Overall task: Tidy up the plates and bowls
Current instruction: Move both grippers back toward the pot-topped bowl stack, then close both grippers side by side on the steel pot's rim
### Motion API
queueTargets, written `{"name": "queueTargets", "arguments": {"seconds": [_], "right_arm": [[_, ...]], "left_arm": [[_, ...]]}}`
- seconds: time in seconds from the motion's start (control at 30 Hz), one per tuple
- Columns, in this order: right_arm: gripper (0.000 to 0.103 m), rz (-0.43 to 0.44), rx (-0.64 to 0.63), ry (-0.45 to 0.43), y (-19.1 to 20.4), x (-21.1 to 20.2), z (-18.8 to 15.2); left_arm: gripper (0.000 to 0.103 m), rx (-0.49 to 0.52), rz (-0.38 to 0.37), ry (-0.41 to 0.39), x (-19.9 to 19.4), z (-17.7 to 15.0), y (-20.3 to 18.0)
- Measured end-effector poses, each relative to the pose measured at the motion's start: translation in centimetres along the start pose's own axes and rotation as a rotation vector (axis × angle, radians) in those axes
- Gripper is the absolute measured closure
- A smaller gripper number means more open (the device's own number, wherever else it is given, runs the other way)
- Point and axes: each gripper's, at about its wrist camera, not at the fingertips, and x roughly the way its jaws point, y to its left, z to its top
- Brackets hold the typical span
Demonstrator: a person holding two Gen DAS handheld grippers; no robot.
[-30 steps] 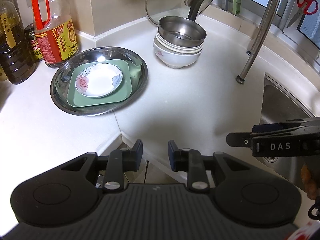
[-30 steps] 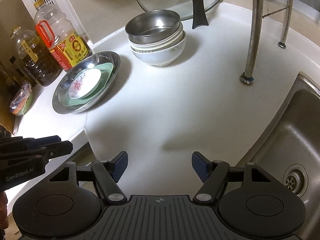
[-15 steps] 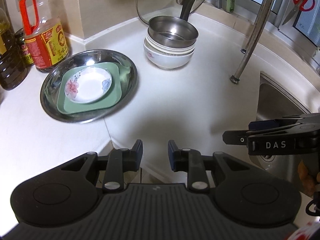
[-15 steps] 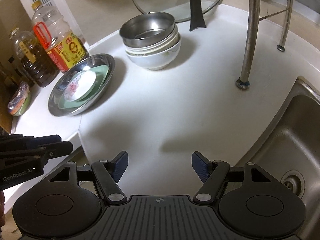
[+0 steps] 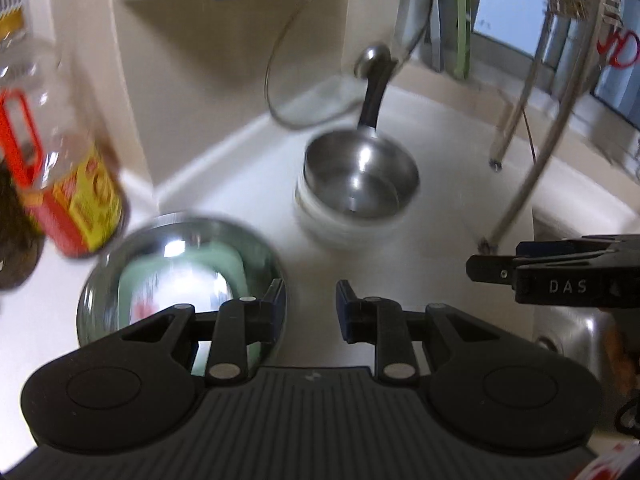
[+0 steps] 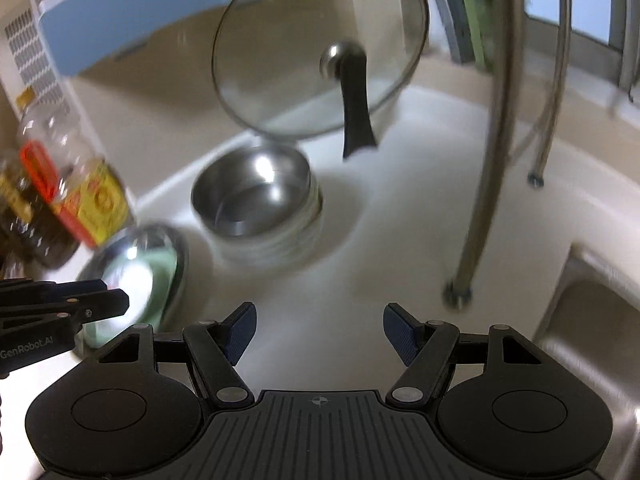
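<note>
Your left claw [image 5: 310, 306] was narrow and empty, your right claw [image 6: 319, 334] wide and empty; bowls [image 5: 356, 204] and plates [image 5: 180, 276] sat nested on the counter [image 5: 432, 236], saving space.

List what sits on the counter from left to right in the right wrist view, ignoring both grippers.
Dark oil bottle → oil bottle with red handle → steel plate with the green dish in it → stack of bowls topped by a steel one → glass lid's black handle → rack's steel leg → sink.

Bare counter [image 6: 392, 248] between bowl stack [image 6: 264, 216] and faucet pipe [image 6: 492, 168] — passable.
</note>
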Motion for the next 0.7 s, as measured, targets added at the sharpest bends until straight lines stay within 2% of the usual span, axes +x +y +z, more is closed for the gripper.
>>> {"name": "queueTargets", "arguments": {"seconds": [0.2, 0.37, 0.7], "right_arm": [[0.032, -0.003, 0.002, -0.064, 0.6, 1.6, 4.0], [0.032, -0.012, 0.025, -0.063, 1.0, 4.2, 6.3], [0.032, -0.042, 0.010, 0.001, 0.7, 9.3, 8.6]], "left_arm": [[0.077, 0.005, -0.033, -0.030, 2.6, 4.2, 0.5], [0.074, -0.032, -0.098, 0.001, 5.2, 6.7, 1.2], [0.074, -0.022, -0.066, 0.053, 9.6, 8.8, 1.3]]}}
